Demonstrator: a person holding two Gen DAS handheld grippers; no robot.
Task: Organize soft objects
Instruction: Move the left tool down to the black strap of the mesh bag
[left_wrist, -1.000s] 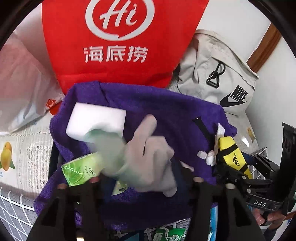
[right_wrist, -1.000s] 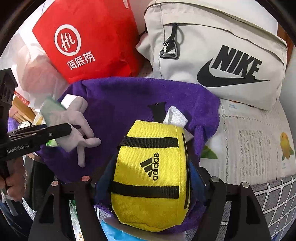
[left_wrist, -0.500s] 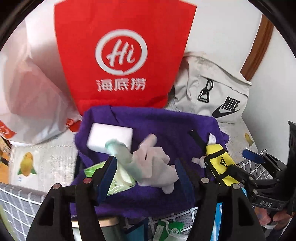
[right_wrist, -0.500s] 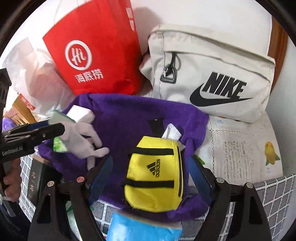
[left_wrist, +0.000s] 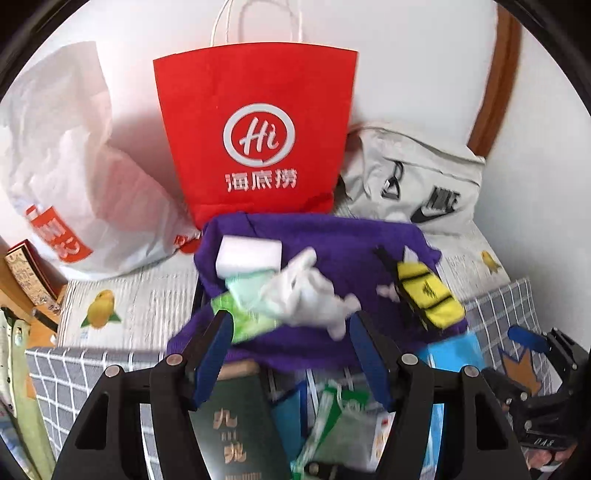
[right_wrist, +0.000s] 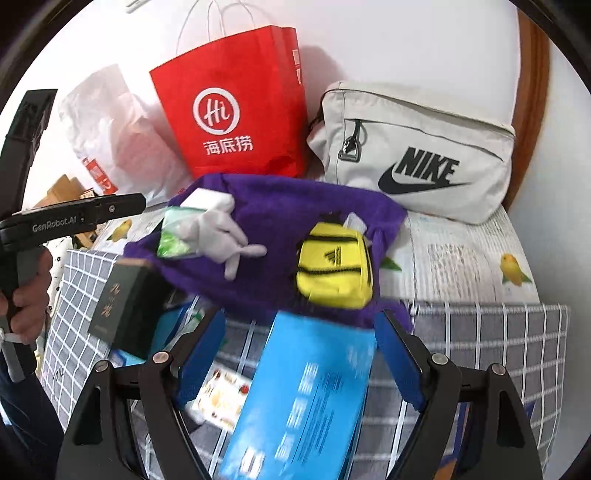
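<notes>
your left gripper (left_wrist: 290, 334) stood with its blue pads apart and nothing was pressed between them; below it you could see a dark green box (left_wrist: 232, 428) and some green and blue packets, a little blurred. your right gripper (right_wrist: 301, 328) was also wide, the pads on each side of a light blue box (right_wrist: 306, 387) but not pressing it, as far as the view showed. in the right wrist view your left hand (right_wrist: 26, 291) held the handle of the other tool at the left edge.

just behind the fingers lay the purple towel (right_wrist: 280, 221), spread over a raised thing on the grey checked cloth (right_wrist: 480, 332). the soft objects were resting on this towel. on its left part there was the white glove (left_wrist: 310, 288), fingers loose, lying partly over a green packet (left_wrist: 247, 317) and touching a white sponge block (left_wrist: 249, 253) behind it. on the right part, well apart from the glove, the small yellow pouch (right_wrist: 334, 269) lay with black stripes, and a bit of white fabric showed just behind it.

farther back, a red paper bag (left_wrist: 255, 136) stood upright against the white wall, touching the far edge of the towel. a white plastic bag (left_wrist: 66, 166) slumped to its left and a beige nike bag (right_wrist: 417, 155) leaned to its right, on a mat with yellow fruit prints (right_wrist: 461, 254).
</notes>
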